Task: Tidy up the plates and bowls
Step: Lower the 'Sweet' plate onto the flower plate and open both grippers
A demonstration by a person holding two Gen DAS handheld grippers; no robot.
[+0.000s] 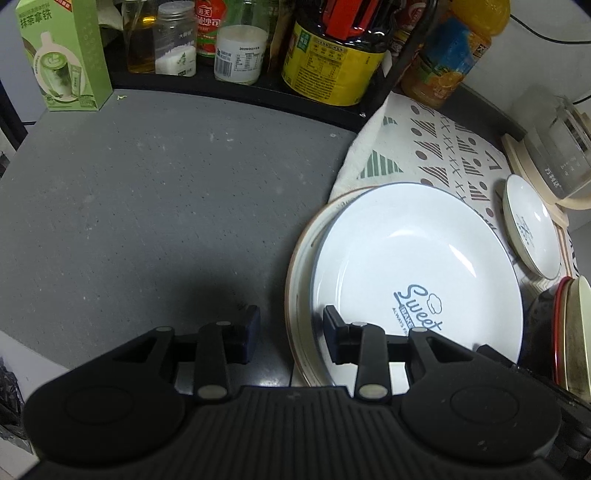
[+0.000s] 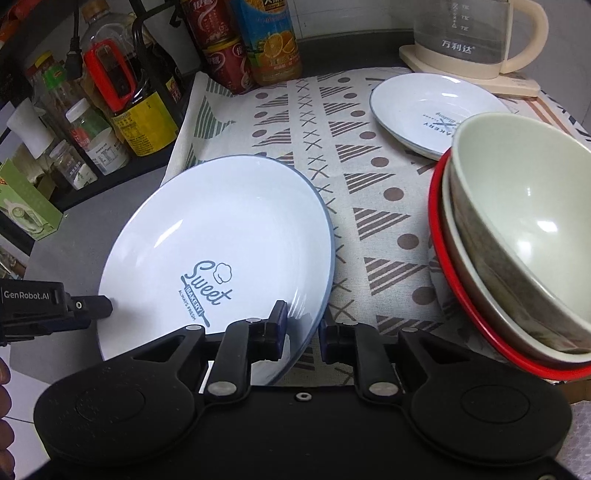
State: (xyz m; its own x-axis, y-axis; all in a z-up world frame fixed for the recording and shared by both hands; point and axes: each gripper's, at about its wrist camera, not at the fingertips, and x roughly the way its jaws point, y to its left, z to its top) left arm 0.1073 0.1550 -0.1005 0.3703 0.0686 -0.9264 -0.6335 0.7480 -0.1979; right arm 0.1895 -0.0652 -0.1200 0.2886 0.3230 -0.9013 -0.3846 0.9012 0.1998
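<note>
The large white plate (image 2: 221,254) printed "Sweet Bakery" lies half on the grey counter (image 1: 147,206), half on the patterned cloth (image 2: 295,122), stacked on a brown-rimmed plate (image 1: 301,295) that shows only in the left wrist view. The right gripper (image 2: 302,328) straddles the large plate's near rim, one finger over the plate and the other outside it, jaws narrow with a small gap on either side of the rim; whether they pinch it cannot be told. The left gripper (image 1: 291,334) stands wide open across the stack's left edge, its right finger resting over the large plate. Just right of the stack sit nested bowls (image 2: 517,236), a pale one inside a red-rimmed one. Beyond them lies a small white plate (image 2: 424,110), beside a glass kettle (image 2: 476,33). Bottles and jars (image 1: 332,55) crowd the back shelf, with a green carton (image 1: 62,55) at its left end.
</note>
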